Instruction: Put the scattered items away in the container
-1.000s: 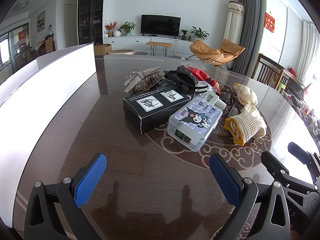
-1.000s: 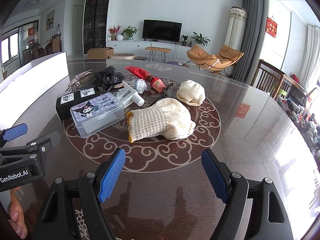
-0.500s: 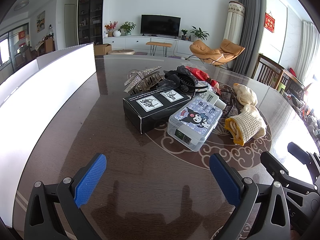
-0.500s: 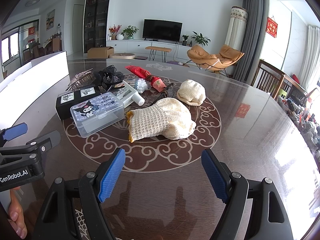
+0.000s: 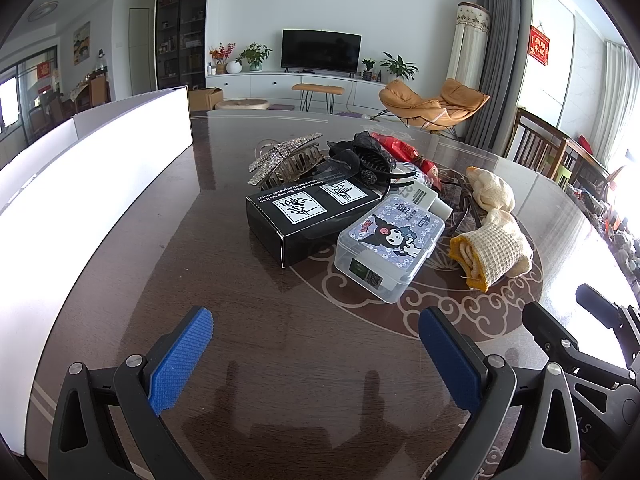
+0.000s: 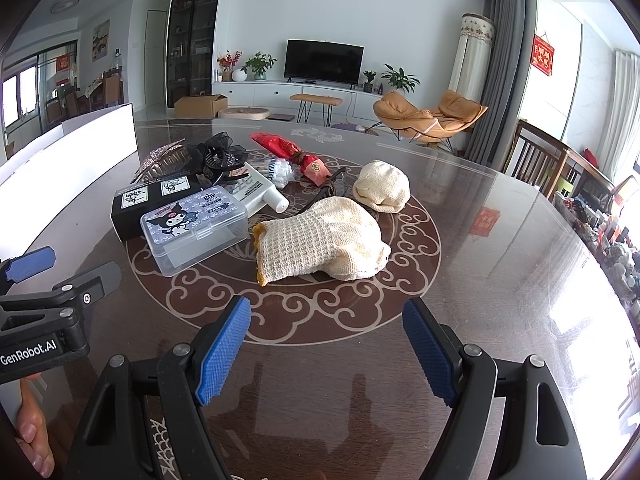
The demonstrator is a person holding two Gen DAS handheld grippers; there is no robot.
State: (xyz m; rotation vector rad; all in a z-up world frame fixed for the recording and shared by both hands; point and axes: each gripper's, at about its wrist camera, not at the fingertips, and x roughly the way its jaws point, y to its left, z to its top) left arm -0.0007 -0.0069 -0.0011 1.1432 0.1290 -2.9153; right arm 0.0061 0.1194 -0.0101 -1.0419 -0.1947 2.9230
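Both hand-held grippers hover low over the dark glossy surface [image 5: 132,248] with nothing between their blue pads: the left hand-held gripper [image 5: 316,354] is spread wide, and so is the right hand-held gripper [image 6: 326,350]. The scattered items sit in a cluster ahead of them, on and beside the pale scroll medallion. A black box [image 5: 308,216] with white labels lies beside a clear plastic case [image 5: 390,246] with a cartoon lid, the two touching. Behind the box are a rhinestone star hair claw [image 5: 280,158] and a black bow hair clip [image 5: 362,156]. A white tube [image 6: 260,192] lies behind the case, with a red packet [image 6: 292,152] further back. To the right, a cream knitted mitt [image 6: 320,240] with a yellow cuff lies nearest the right hand-held gripper, and a second cream knitted piece [image 6: 382,186] rests just beyond it. The white container [image 5: 92,168] stands along the left edge of the surface, well apart from the cluster.
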